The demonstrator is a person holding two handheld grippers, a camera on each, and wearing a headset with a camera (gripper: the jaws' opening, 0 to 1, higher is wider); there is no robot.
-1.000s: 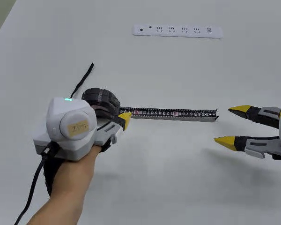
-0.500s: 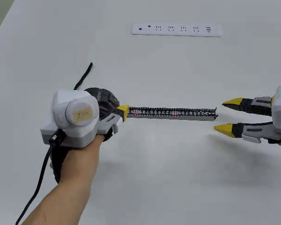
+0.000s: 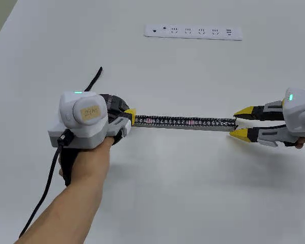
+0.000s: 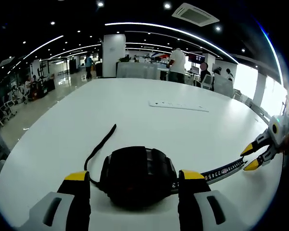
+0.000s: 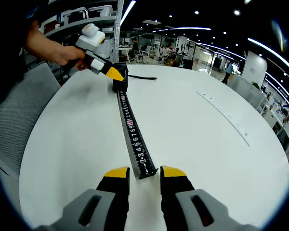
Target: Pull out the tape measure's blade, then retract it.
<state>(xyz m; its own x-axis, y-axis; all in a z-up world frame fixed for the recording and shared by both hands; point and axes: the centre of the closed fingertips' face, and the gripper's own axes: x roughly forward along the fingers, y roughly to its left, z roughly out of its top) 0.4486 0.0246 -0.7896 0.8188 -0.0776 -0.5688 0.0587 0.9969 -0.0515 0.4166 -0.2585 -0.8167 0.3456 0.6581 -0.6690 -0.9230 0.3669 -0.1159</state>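
Observation:
A black tape measure (image 3: 114,108) lies on the white table (image 3: 193,193), its case (image 4: 137,175) held between the fingers of my left gripper (image 4: 135,178), which is shut on it. The blade (image 3: 185,122) runs out to the right, flat on the table. In the right gripper view the blade (image 5: 134,139) leads away to the case (image 5: 120,83). My right gripper (image 3: 241,123) is open, narrowed, with the blade's end hook (image 5: 148,173) between its yellow fingertips (image 5: 118,173); small gaps remain on both sides.
A white power strip (image 3: 193,32) lies at the far side of the table. The tape's black wrist strap (image 3: 91,84) trails behind the case. A black cable (image 3: 40,198) hangs from the left gripper. People and desks stand beyond the table.
My right gripper has moved left to the blade's end and narrowed its jaws around the hook. The left gripper has stayed on the case, shifting slightly.

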